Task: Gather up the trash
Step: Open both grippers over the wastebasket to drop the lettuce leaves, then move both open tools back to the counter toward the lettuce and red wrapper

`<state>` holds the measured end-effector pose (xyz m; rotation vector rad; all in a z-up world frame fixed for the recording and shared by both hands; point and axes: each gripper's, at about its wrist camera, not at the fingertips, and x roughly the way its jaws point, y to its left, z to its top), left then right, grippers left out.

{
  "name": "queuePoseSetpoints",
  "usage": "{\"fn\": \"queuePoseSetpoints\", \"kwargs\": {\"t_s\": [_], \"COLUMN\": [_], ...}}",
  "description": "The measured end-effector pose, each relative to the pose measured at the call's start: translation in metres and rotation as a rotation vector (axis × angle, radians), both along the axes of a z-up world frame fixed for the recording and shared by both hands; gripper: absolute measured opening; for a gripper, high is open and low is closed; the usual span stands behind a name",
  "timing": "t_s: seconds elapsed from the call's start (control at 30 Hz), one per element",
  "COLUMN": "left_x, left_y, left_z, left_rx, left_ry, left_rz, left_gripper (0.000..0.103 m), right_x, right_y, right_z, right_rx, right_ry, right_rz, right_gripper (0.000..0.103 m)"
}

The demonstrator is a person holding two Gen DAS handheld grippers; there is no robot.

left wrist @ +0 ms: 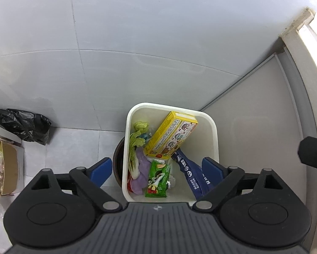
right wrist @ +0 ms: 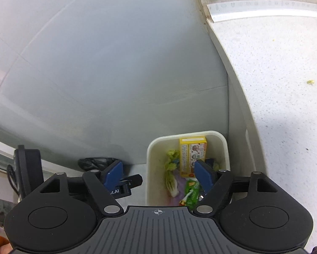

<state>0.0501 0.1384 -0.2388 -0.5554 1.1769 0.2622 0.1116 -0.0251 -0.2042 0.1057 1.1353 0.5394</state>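
Observation:
A white square bin stands on the floor against the grey wall, seen from above in both views. Inside lie a yellow carton, green leaves, a purple wrapper, a green snack packet and a dark blue packet. My left gripper hangs over the bin, open, nothing between its blue pads. My right gripper is higher, over the bin's left rim, open and empty; the yellow carton shows beyond it.
A crumpled black bag lies on the floor at the left by a cardboard box. A brown round object peeks out beside the bin. A white speckled counter runs along the right.

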Motion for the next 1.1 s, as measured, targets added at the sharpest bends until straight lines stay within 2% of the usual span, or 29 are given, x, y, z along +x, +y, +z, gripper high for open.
{"fn": "queuePoseSetpoints", "kwargs": {"t_s": [0.47, 0.73, 0.83, 0.97, 1.1], "left_x": [-0.015, -0.025, -0.029, -0.027, -0.02], "left_y": [-0.003, -0.005, -0.008, -0.017, -0.03], "left_z": [0.031, 0.045, 0.05, 0.059, 0.07], "left_rx": [-0.006, -0.008, 0.019, 0.067, 0.101], "left_ry": [-0.022, -0.039, -0.062, -0.093, -0.135], "left_rz": [0.009, 0.044, 0.046, 0.012, -0.047], "left_gripper": [0.1, 0.102, 0.102, 0.102, 0.102], "right_x": [-0.02, -0.03, -0.035, -0.038, -0.035], "right_y": [-0.008, -0.012, -0.019, -0.04, -0.074], "right_z": [0.043, 0.052, 0.053, 0.05, 0.051], "right_rx": [-0.014, -0.099, -0.155, -0.228, -0.262], "right_ry": [-0.08, -0.157, -0.218, -0.298, -0.336], "right_rz": [-0.019, -0.009, -0.018, -0.061, -0.15], "right_gripper": [0.089, 0.091, 0.094, 0.094, 0.095]}}
